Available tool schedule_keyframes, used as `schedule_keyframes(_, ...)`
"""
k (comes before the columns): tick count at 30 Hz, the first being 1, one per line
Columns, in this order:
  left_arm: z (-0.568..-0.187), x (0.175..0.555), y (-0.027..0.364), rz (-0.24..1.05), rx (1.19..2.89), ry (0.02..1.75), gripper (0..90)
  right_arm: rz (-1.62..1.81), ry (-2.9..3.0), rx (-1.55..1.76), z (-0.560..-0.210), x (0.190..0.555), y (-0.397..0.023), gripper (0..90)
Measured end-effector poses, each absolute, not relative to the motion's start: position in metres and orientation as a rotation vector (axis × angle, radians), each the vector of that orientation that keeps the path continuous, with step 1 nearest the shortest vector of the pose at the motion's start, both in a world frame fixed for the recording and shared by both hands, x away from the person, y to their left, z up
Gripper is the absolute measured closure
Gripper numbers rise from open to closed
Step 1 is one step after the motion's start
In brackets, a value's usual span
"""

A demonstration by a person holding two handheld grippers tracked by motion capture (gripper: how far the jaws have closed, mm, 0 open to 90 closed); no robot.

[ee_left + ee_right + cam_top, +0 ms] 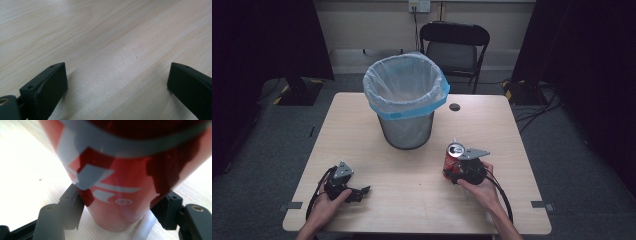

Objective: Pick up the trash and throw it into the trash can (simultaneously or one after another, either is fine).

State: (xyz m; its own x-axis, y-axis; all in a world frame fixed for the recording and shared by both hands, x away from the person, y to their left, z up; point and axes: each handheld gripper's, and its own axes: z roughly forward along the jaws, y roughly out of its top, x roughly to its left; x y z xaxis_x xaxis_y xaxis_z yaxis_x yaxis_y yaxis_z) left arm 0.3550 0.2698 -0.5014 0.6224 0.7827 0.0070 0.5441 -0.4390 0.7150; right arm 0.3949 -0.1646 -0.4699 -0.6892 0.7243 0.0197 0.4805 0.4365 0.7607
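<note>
A red drink can (453, 161) with white lettering and an opened top stands upright on the wooden table (412, 200), right of the middle. My right gripper (452, 173) reaches it from the near side, low on its body. In the right gripper view the can (120, 182) sits between the two black jaws, and both pads touch its sides, so my right gripper (117, 207) is shut on it. My left gripper (361, 192) lies at the near left of the table. Its jaws (117, 80) stand wide open over bare wood with nothing between them.
A metal mesh waste bin (406, 100) lined with a translucent blue-rimmed bag stands at the middle back of the table, beyond the can. A dark cable hole (454, 107) lies to the bin's right. A black folding chair (454, 47) stands behind the table.
</note>
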Motion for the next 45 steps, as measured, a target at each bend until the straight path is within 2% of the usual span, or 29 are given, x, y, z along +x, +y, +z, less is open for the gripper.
schedule_keyframes(19, -0.501, 0.355, 0.270, 0.445, 2.154, 1.035, 2.4, 1.196, 2.388, 1.078, -0.460, 0.395, -0.170, 34.5)
schedule_keyframes(45, -0.501, 0.355, 0.270, 0.445, 2.154, 1.035, 2.4, 1.382, 2.395, 0.957, -0.415, 0.389, -0.158, 34.6)
